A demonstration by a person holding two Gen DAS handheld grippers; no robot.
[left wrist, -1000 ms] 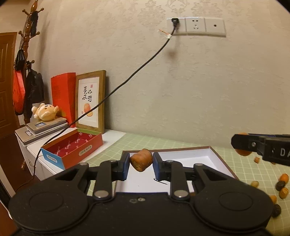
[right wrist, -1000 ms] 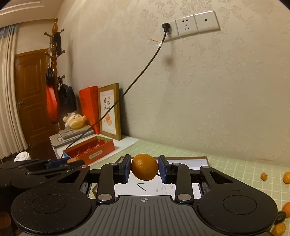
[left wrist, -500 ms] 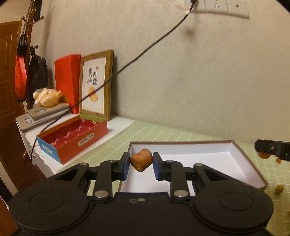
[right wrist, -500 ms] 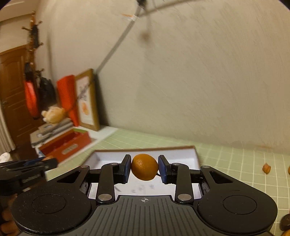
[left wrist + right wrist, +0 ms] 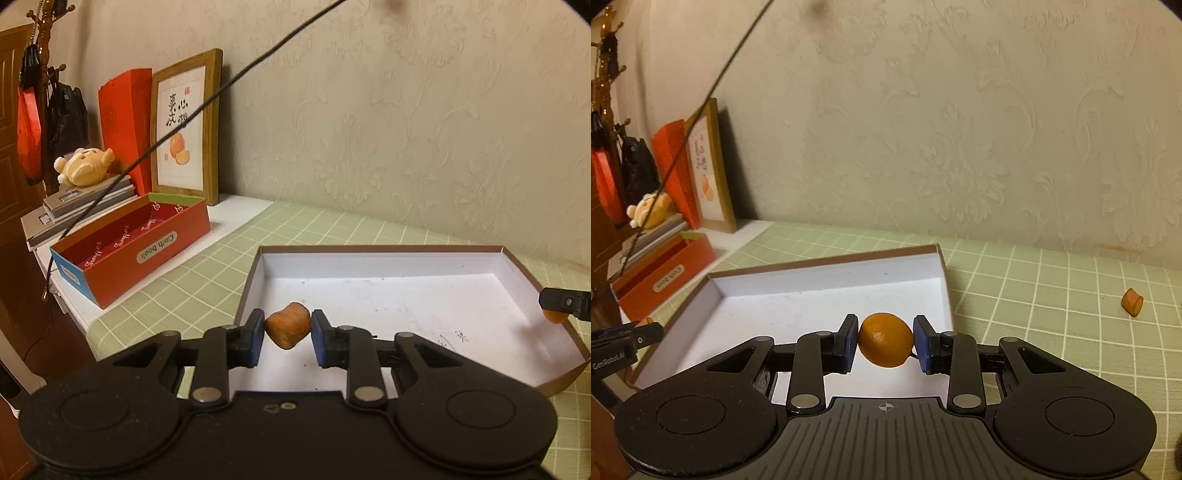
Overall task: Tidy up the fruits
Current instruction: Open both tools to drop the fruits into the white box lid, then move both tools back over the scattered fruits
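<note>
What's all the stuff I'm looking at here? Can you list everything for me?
white tray: one, white inside with brown rim, on the mat
mat: one, green grid, covers the table
brown fruit: one, held over the tray
orange: one, held over the tray
orange piece: one, on the mat right of the tray
red box: one, open, left of the tray
framed picture: one, wooden frame, leaning on the wall
plush toy: one, yellow, on stacked grey items
left gripper: black, clamping the brown fruit
right gripper: black, clamping the orange

orange fruit (image 5: 885,339) | white-lined tray (image 5: 388,295) | green grid mat (image 5: 1034,288) | possibly brownish-orange piece (image 5: 288,329)
</note>
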